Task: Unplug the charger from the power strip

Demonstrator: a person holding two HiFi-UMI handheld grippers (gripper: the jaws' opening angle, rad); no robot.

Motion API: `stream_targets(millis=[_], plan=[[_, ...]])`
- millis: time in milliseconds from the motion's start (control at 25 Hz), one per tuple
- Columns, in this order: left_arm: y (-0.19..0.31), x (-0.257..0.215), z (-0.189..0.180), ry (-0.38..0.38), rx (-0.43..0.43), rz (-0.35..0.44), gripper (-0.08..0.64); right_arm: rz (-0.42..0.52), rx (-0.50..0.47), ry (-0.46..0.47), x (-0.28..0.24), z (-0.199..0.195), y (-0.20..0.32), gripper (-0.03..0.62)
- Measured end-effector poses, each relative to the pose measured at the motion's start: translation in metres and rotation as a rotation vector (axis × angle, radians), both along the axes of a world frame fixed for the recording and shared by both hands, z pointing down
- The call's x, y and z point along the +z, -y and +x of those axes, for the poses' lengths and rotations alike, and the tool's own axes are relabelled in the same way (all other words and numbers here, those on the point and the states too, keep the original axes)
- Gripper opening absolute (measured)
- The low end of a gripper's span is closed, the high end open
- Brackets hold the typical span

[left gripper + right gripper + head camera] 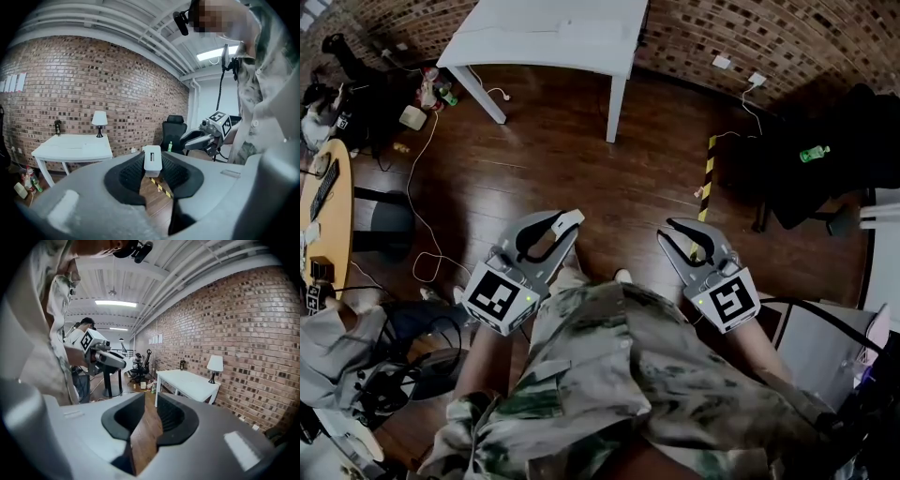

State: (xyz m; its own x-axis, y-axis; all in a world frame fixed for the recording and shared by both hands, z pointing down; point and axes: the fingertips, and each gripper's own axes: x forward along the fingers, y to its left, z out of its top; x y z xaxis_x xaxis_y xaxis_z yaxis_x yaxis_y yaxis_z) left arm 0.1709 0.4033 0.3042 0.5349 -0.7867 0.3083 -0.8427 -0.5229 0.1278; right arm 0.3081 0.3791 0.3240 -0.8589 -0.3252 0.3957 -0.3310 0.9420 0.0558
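A person in a patterned shirt (619, 375) stands on the wood floor (562, 159), well apart from the white counter (553, 28), a gripper in each hand and both aimed toward the counter's side of the room.

The left gripper (564, 221) has its jaws closed on a white charger (152, 158), pinched at the very tips and raised clear of the floor. The charger is a rounded rectangular block. Its long axis runs along the jaws, and its far end points at the brick wall (93, 84) just right of the counter. A face with a small dark slot is turned up toward the left gripper view. Whether a cable hangs from it cannot be made out.

The right gripper (149, 401) holds nothing. Its jaws stand a narrow gap apart, with only floorboards showing between them.

A small lamp (99, 119) stands on the counter near the wall. Right of the counter, a strip of yellow-and-black tape (706, 183) lies on the floor, and farther right a black chair (174, 131) carries a green bottle (170, 146).
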Motion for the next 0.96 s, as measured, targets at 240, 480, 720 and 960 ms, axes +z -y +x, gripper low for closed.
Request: stream_targets(millis=[240,480,720,960], plan=[[-0.034,0.005,0.033,0.008,-0.038,-0.020,0.109,0.014,-0.035,0.007,-0.002,0.033,-0.024,0.084],[-0.043,0.001,0.052,0.013,-0.047,-0.019,0.109,0.028,-0.045,0.021,-0.008,0.052,-0.031,0.081],[-0.042,-0.010,0.064,0.019,-0.039,0.005,0.109,0.023,-0.050,0.015,-0.012,0.060,-0.036,0.081],[-0.050,-0.006,0.065,0.029,-0.048,0.017,0.109,0.048,-0.065,0.017,-0.013,0.060,-0.038,0.080]])
